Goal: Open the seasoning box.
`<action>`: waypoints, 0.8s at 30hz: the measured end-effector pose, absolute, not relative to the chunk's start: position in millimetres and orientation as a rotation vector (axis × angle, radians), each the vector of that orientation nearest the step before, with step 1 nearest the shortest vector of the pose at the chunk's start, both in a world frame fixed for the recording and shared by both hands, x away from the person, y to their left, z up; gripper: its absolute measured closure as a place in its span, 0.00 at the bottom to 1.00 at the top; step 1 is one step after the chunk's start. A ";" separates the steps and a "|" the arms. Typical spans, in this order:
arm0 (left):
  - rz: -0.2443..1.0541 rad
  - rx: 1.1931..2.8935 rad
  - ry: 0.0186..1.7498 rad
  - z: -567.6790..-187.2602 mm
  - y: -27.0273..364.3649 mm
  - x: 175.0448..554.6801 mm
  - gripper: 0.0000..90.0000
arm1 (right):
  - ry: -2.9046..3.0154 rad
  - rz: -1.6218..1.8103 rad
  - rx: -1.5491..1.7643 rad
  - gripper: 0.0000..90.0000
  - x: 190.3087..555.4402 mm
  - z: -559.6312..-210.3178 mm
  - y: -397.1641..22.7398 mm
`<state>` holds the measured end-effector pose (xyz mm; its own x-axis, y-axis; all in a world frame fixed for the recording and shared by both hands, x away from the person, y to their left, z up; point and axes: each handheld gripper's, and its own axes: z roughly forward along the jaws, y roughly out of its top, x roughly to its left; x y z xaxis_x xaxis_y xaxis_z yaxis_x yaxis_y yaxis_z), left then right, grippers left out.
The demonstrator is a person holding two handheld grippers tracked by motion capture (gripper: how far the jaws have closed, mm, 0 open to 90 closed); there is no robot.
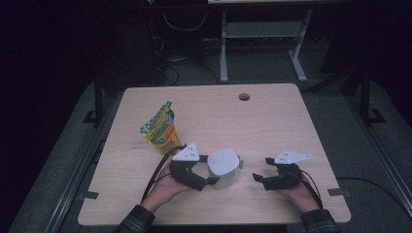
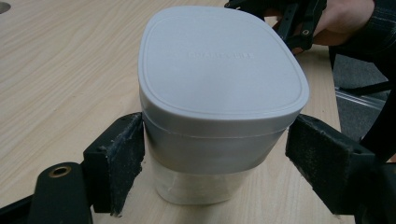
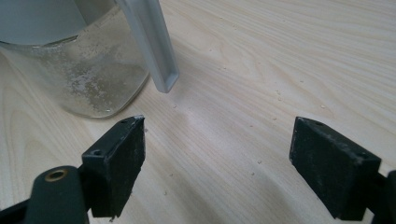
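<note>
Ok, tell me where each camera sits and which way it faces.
High view: above the person's side, looking forward and down on the table; forearms, hands, the left claw and the right claw show, with a juice pouch.
Left gripper view: rides the left claw, looking along its jaws, which flank the white-lidded container; the other hand shows beyond.
Right gripper view: rides the right claw, looking down at bare tabletop; jaws apart.
Shared: all three show the container.
</note>
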<state>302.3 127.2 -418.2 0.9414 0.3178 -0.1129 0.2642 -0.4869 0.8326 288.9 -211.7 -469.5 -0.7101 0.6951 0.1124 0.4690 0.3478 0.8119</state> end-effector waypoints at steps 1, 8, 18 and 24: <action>0.068 2.101 0.414 -418.1 127.3 302.2 0.22 | 2.360 1.293 1.044 0.20 288.8 -469.5 -211.7; 0.070 2.102 0.412 -417.1 127.2 301.9 0.22 | 2.363 1.289 1.047 0.20 289.2 -469.8 -211.5; 0.072 2.102 0.413 -415.4 127.3 301.5 0.22 | 2.364 1.287 1.050 0.21 289.2 -470.0 -211.3; 0.062 2.078 0.419 -411.8 130.4 301.9 0.25 | 2.364 1.287 1.050 0.21 289.2 -470.1 -211.2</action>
<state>301.9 130.4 -411.8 0.9394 0.3195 -0.1247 0.2695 -0.4630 0.8444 289.2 -211.2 -470.1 -0.7084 0.6964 0.1147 0.4743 0.3493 0.8081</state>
